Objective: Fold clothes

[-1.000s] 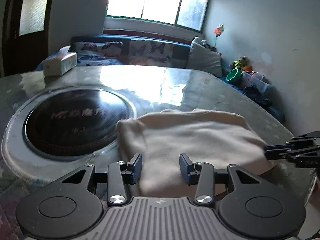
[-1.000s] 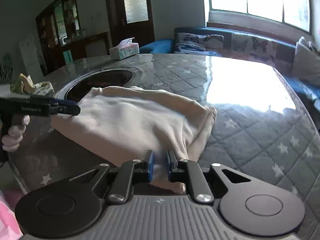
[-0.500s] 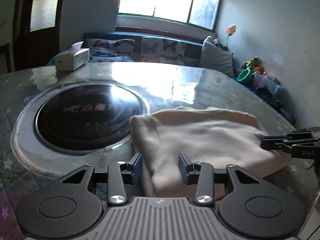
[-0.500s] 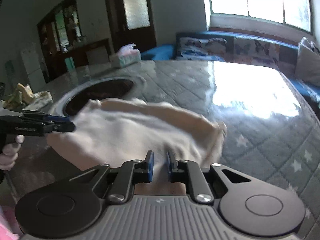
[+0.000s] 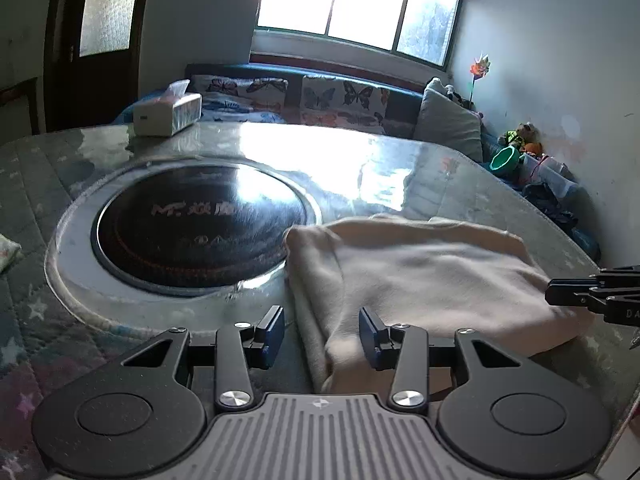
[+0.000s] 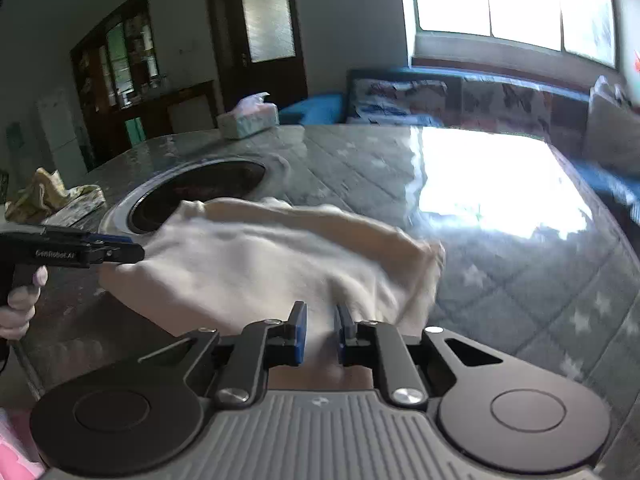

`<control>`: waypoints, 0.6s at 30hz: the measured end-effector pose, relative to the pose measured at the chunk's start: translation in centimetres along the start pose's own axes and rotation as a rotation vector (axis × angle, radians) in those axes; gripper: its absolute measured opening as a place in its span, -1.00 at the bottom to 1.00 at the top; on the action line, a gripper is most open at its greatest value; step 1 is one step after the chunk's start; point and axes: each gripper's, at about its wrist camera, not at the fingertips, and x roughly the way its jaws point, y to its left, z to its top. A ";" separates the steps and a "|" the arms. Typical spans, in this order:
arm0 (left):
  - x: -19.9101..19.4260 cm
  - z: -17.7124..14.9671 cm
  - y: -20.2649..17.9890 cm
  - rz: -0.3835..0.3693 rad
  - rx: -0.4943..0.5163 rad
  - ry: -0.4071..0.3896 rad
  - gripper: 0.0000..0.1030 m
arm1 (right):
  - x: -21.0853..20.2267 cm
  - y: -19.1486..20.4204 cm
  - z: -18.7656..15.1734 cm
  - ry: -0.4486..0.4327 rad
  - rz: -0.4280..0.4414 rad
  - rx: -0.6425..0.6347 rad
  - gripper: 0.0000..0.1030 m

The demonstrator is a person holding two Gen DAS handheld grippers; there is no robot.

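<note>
From my left wrist camera, the left gripper (image 5: 322,338) hangs low over the near rim of the table (image 5: 400,164), its jaws standing partly apart with the folded near-left corner of the cream garment (image 5: 420,276) lying between them; the right-hand pad looks close against the fold while the left-hand pad stands clear, so I see no pinch. The garment lies folded on the table's near right part, its left edge just overlapping the steel ring of the round inset cooktop (image 5: 200,224). Beyond it the glossy tabletop runs bare and sunlit toward the sofa (image 5: 304,96), with a tissue box (image 5: 168,112) well apart at the far left edge. The right gripper (image 5: 560,294) enters from the right border, its tip at the garment's right edge. From my right wrist camera, the right gripper (image 6: 322,330) points down at the garment's (image 6: 260,264) near edge, and its jaws are opening from a narrow gap with cream cloth showing between the blue pads, which no longer seem to press it. The cloth's right edge is bunched and blurred. To its right the quilted, star-printed surface lies open as far as the table's curved rim. At the left border, the left gripper (image 6: 120,250), held by a hand (image 6: 20,304), reaches the garment's left corner, and crumpled cloth (image 6: 48,196) sits at the far left edge.
</note>
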 end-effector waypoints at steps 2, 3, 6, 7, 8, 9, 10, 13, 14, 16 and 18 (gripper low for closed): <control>-0.6 0.3 -0.6 -0.019 0.011 -0.019 -0.14 | -0.3 0.9 0.5 -0.010 0.024 -0.031 -0.70; -0.8 0.3 -1.1 -0.024 0.022 -0.027 -0.14 | -0.3 1.5 0.7 -0.013 0.034 -0.050 -0.70; -1.1 0.3 -2.8 -0.053 0.069 -0.047 -0.14 | 0.3 3.0 0.8 -0.005 0.059 -0.094 -0.70; -1.1 0.2 -3.4 -0.072 0.082 -0.045 -0.14 | 0.6 3.5 0.7 -0.001 0.064 -0.105 -0.70; -1.0 0.1 -4.0 -0.091 0.095 -0.043 -0.15 | 0.9 3.8 0.6 0.005 0.065 -0.112 -0.70; -0.9 0.0 -4.5 -0.111 0.108 -0.040 -0.15 | 1.2 4.1 0.3 0.016 0.059 -0.114 -0.70; -0.6 -0.1 -4.8 -0.120 0.115 -0.035 -0.15 | 1.5 4.3 0.0 0.024 0.051 -0.115 -0.69; 0.4 -0.5 -5.6 -0.133 0.136 -0.016 -0.18 | 1.8 4.7 -0.8 0.025 0.037 -0.122 -0.69; 0.7 -0.7 -5.8 -0.122 0.146 -0.011 -0.18 | 1.7 4.7 -0.9 0.021 0.035 -0.122 -0.69; 1.0 -0.9 -5.9 -0.116 0.161 -0.005 -0.18 | 1.5 4.8 -0.7 0.027 0.033 -0.129 -0.69; 1.0 -0.9 -5.8 -0.119 0.159 -0.002 -0.18 | 1.1 5.1 -0.3 0.023 0.035 -0.152 -0.68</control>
